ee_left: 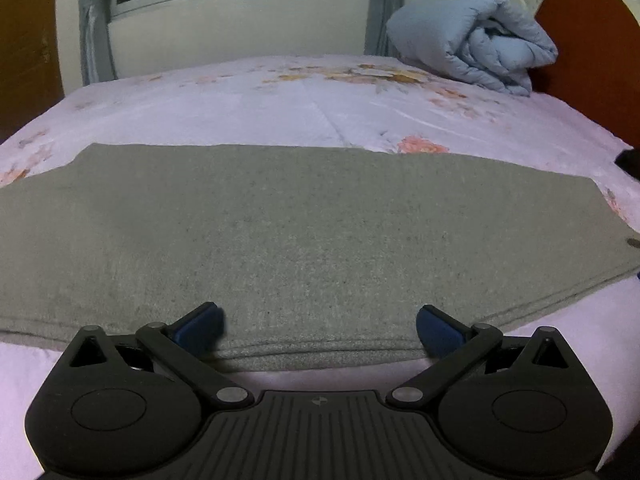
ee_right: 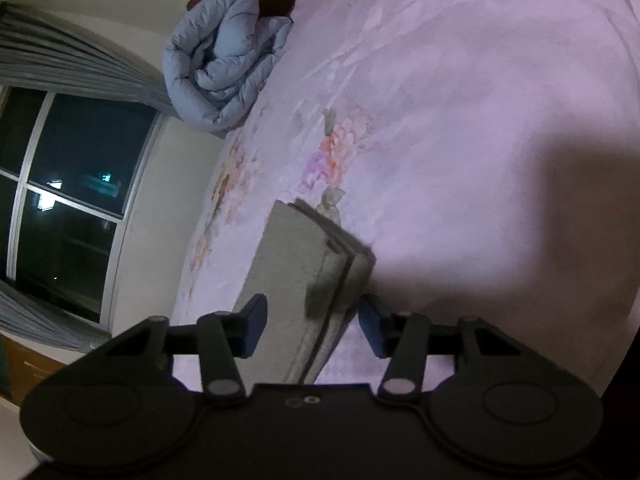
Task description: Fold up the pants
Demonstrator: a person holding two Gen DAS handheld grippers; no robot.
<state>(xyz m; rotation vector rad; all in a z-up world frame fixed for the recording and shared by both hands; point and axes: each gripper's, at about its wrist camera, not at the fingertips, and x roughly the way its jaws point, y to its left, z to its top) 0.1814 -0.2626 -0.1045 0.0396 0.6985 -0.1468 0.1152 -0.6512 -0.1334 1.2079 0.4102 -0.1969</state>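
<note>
Grey pants (ee_left: 304, 236) lay flat on the floral bed sheet (ee_left: 248, 108), folded lengthwise, layered edges stacked along the near side. Left gripper (ee_left: 320, 326) hung over that near edge, jaws wide, holding nothing. Right gripper (ee_right: 312, 322) was wide too, straddling the pants' end, pads apart from cloth. Rolled blue duvet (ee_left: 476, 42) sat by the headboard (ee_left: 592, 40).
</note>
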